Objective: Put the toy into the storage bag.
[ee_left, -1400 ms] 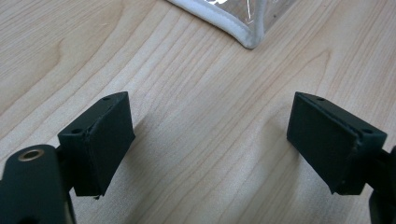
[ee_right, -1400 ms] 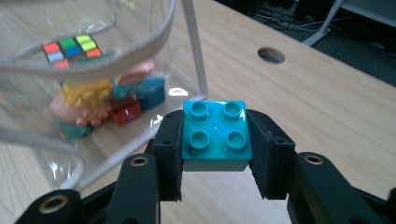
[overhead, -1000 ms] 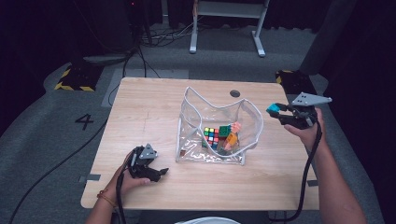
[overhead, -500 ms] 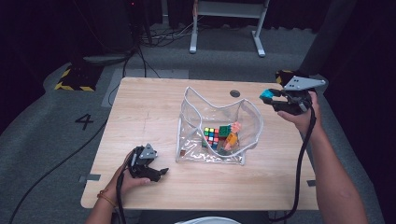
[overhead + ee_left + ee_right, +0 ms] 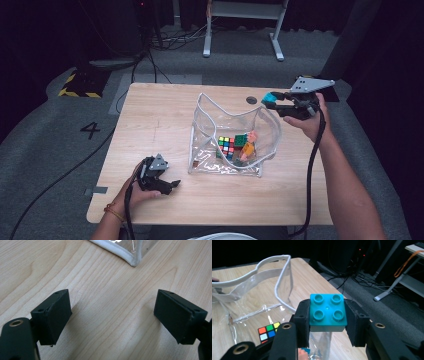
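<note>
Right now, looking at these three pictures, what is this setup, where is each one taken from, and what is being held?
A person sits at a wooden table holding a hand-operated gripper in each hand. The high view looks down from above; each of the other two comes from a camera riding on one gripper. The right gripper is clamped on a teal toy brick, raised beside a clear plastic bag that holds a colour puzzle cube and other small toys. The left gripper rests near the table's front edge, fingers apart, holding nothing.

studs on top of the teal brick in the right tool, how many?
4. The teal brick sits clamped in the right tool, studs in a two-by-two square: two toward the far edge, two toward the near edge. None look hidden.
</note>
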The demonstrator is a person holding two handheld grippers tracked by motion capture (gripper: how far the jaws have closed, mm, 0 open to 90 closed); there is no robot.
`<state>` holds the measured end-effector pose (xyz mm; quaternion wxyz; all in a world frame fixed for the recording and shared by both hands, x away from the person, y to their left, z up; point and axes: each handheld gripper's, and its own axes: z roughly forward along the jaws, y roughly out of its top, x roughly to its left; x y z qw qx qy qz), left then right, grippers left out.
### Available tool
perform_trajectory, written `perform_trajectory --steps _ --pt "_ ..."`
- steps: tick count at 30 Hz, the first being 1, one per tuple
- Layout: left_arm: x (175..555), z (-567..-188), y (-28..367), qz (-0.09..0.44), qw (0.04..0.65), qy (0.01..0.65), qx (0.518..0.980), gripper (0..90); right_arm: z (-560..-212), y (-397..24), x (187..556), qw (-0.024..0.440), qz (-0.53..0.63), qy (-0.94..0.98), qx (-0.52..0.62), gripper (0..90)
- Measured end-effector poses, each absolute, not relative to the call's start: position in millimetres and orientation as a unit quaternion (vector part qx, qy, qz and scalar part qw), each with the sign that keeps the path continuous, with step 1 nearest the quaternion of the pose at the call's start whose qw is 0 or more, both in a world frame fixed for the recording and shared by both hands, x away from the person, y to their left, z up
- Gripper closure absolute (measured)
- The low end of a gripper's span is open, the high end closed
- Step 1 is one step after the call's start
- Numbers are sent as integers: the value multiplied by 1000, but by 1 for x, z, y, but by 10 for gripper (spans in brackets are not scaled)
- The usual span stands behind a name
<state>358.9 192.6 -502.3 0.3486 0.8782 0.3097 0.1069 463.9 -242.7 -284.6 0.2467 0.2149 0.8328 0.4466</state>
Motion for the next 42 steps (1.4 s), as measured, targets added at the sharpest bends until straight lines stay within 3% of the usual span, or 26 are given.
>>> perform_trajectory --steps 13,21,42 --pt "359 -502 193 107 349 310 878 145 -296 -202 443 189 456 858 144 593" --pt "359 -502 193 107 348 310 878 144 -309 -177 439 153 405 897 94 593" --pt "359 -502 193 107 349 310 878 144 -342 -141 466 137 227 961 79 593"
